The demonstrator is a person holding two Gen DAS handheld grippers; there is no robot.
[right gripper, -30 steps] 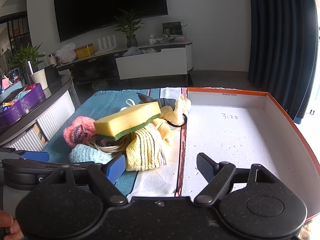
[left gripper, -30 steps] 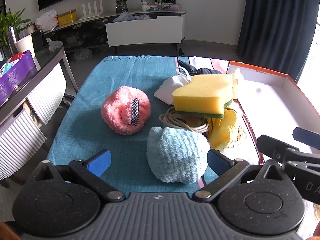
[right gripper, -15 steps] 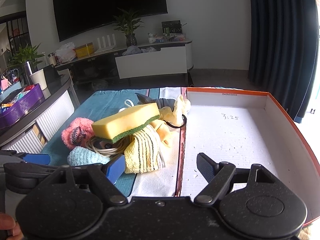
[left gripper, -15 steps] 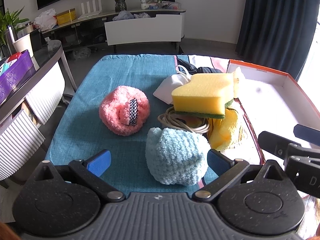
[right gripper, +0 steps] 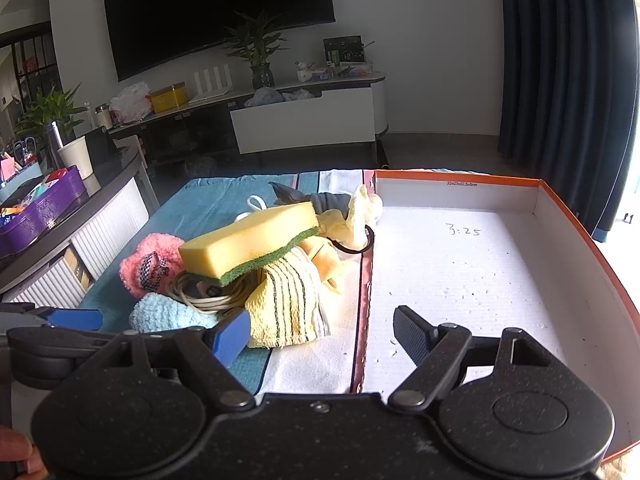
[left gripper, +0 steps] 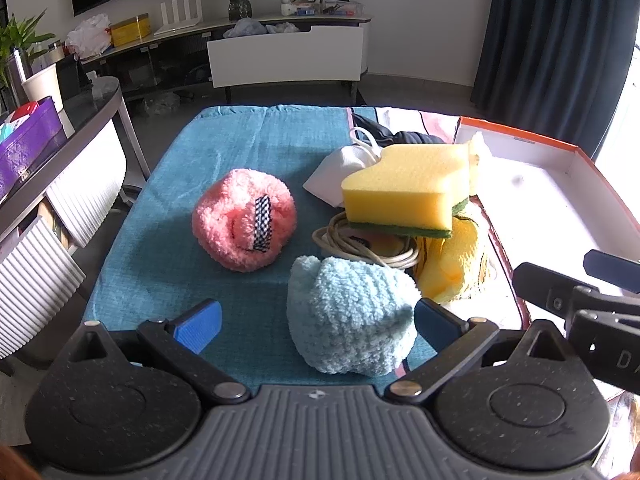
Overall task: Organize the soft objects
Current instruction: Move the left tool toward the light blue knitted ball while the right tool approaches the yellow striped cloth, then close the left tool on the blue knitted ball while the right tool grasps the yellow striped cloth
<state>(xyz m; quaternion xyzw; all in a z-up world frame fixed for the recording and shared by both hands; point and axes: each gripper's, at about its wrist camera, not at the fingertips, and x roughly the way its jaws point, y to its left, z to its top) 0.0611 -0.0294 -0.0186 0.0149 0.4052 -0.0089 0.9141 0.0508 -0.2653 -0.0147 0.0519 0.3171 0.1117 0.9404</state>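
Note:
A light blue fluffy sock ball lies on the teal towel, between the wide-open fingers of my left gripper; it also shows in the right wrist view. Behind it lie a pink fluffy ball, a yellow-green sponge on a coiled cord, and a yellow striped cloth. My right gripper is open and empty, over the near left edge of the orange-rimmed box.
A white pouch, dark fabric and a pale yellow cloth lie behind the sponge. A side table with a purple bin stands at the left. A TV console is across the room.
My left gripper has eased slightly forward around the blue sock ball. The right gripper has drifted a little; both stay open.

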